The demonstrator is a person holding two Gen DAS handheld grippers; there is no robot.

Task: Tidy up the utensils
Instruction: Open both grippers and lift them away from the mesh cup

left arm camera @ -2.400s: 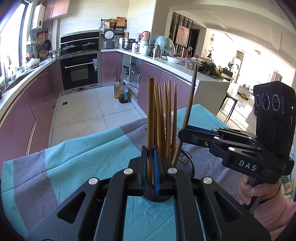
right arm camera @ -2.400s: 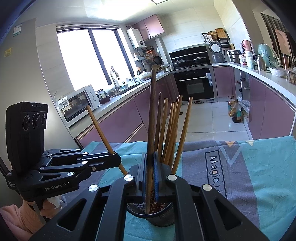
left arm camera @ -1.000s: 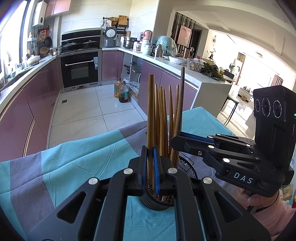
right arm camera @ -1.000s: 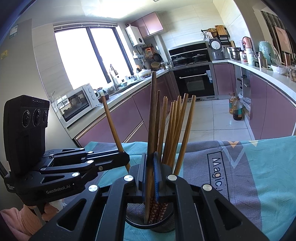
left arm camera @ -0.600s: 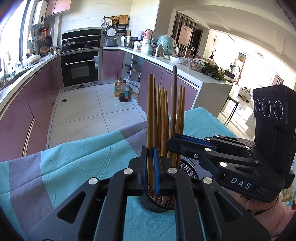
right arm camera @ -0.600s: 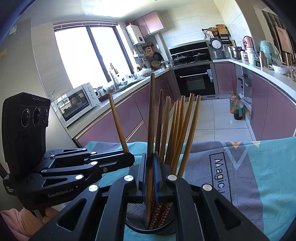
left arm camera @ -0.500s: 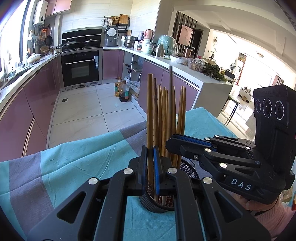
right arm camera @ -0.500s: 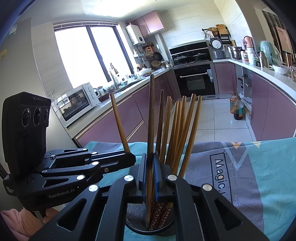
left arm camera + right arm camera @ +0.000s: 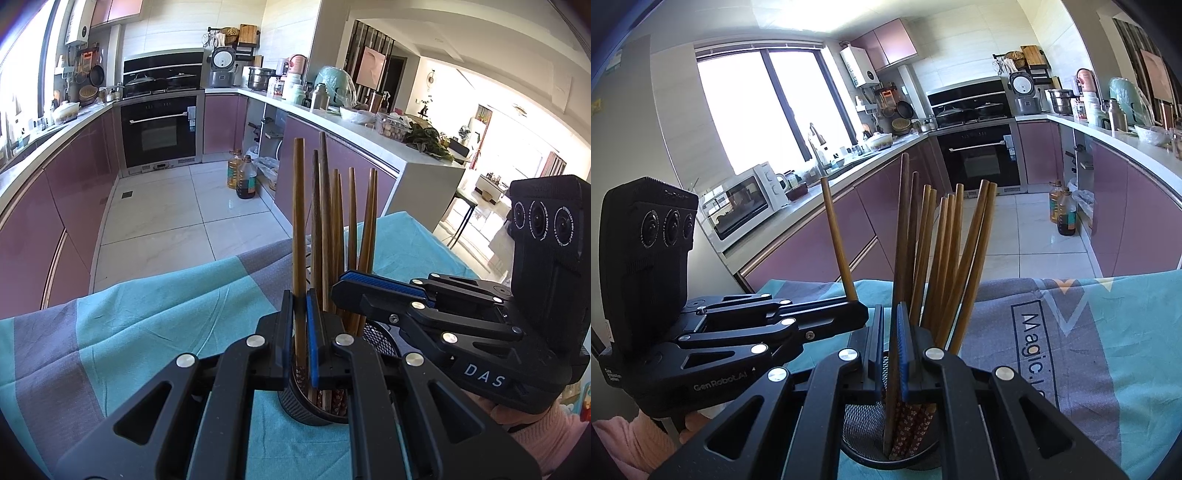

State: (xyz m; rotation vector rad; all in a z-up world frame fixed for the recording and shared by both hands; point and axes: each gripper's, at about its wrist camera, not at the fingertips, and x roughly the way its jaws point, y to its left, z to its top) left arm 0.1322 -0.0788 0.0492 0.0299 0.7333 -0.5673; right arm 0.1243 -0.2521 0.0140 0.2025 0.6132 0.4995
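left gripper (image 9: 299,325): jaws nearly closed, pinching one light wooden chopstick (image 9: 297,221) between the blue pads.
left chopstick, axis: long axis close to upright, square butt end up, lower end down inside the holder.
right gripper (image 9: 891,332): jaws nearly closed around one darker chopstick (image 9: 900,236); seen from the left wrist it reaches in from the right side (image 9: 369,291).
right chopstick, axis: near vertical, leaning slightly, butt up, tip near the holder floor.
holder (image 9: 864,432): black round mesh cup, standing upright on the cloth, directly under both grippers.
holder contents: bundle of wooden chopsticks (image 9: 945,258), butts up, fanned out to the right; patterned red tips at the bottom.
tablecloth (image 9: 147,325): teal and grey blocks, printed lettering on the right-wrist side.
surroundings: kitchen with purple cabinets (image 9: 820,243) beyond the table.
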